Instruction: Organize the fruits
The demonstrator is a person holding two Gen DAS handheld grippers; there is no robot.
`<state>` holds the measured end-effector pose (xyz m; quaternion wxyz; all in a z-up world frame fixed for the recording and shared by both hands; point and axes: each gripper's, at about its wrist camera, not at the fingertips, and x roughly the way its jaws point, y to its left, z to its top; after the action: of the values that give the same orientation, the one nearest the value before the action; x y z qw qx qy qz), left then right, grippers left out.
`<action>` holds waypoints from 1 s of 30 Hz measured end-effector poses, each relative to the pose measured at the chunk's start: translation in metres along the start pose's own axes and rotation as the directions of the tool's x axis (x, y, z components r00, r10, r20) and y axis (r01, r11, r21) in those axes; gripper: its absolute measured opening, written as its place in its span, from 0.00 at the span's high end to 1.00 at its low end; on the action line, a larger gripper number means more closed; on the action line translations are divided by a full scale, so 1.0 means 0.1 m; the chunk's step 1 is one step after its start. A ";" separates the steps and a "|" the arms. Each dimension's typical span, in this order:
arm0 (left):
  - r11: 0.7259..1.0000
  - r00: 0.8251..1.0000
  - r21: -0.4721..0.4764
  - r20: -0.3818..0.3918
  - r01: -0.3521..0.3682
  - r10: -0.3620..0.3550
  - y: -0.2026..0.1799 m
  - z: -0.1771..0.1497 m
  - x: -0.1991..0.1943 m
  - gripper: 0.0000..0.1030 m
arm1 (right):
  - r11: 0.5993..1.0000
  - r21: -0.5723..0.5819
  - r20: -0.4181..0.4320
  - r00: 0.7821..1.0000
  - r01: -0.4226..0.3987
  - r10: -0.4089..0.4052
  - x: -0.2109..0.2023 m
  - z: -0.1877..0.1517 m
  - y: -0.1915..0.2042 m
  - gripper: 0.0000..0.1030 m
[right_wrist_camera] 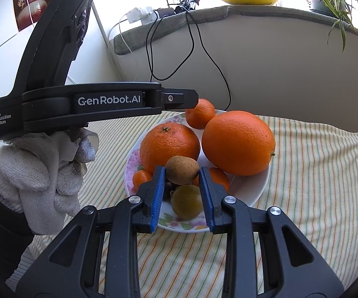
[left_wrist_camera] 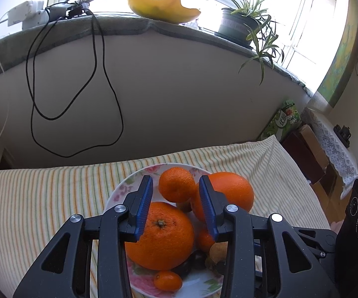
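A floral plate [left_wrist_camera: 119, 193] on a striped cloth holds a stemmed orange [left_wrist_camera: 161, 236], a bigger orange [left_wrist_camera: 231, 191], a mandarin [left_wrist_camera: 176, 185] and a kumquat [left_wrist_camera: 167, 280]. My left gripper [left_wrist_camera: 175, 180] hovers open over the mandarin, its fingers either side of it and apart from it. From the right wrist view, the plate [right_wrist_camera: 258, 191] shows a brown kiwi [right_wrist_camera: 182, 170] on top of a greenish kiwi [right_wrist_camera: 186, 201]. My right gripper [right_wrist_camera: 182, 171] is open, straddling both kiwis closely. The left gripper [right_wrist_camera: 186, 99], held by a gloved hand [right_wrist_camera: 37, 173], reaches over the mandarin [right_wrist_camera: 200, 114].
The striped cloth [right_wrist_camera: 315, 186] covers the table up to a grey wall. Above it, a windowsill carries a yellow bowl [left_wrist_camera: 164, 10], a potted plant [left_wrist_camera: 241, 24], a power strip [left_wrist_camera: 27, 15] and hanging black cables [left_wrist_camera: 94, 74]. A lace-covered cabinet [left_wrist_camera: 328, 144] stands to the right.
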<state>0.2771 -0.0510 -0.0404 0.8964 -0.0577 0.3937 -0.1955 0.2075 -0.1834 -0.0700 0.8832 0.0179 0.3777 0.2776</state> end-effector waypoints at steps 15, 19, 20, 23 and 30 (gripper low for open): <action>1.000 1.000 0.007 0.013 -0.011 0.011 -0.03 -0.04 -0.10 0.61 | 1.000 0.006 0.032 0.999 0.026 -0.026 -0.09 -0.01 0.01 0.43; 1.000 0.999 0.008 0.030 -0.020 0.020 -0.05 -0.07 -0.18 0.57 | 0.999 0.006 0.043 0.998 0.038 -0.038 -0.14 -0.02 0.02 0.32; 1.000 0.999 0.011 0.033 -0.023 0.023 -0.06 -0.07 -0.20 0.56 | 0.999 0.005 0.045 0.998 0.039 -0.040 -0.15 -0.02 0.03 0.32; 1.000 0.999 0.014 0.044 -0.027 0.026 -0.08 -0.09 -0.26 0.50 | 0.999 -0.005 0.045 0.998 0.046 -0.046 -0.17 -0.03 0.05 0.30; 0.999 0.996 0.018 0.087 -0.033 0.031 -0.13 -0.13 -0.47 0.39 | 0.998 -0.014 0.052 0.996 0.068 -0.067 -0.26 -0.06 0.10 0.20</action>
<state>0.2351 -0.0440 -0.0141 0.9162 -0.0511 0.3533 -0.1821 0.1842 -0.1894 -0.0554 0.9016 0.0055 0.3529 0.2500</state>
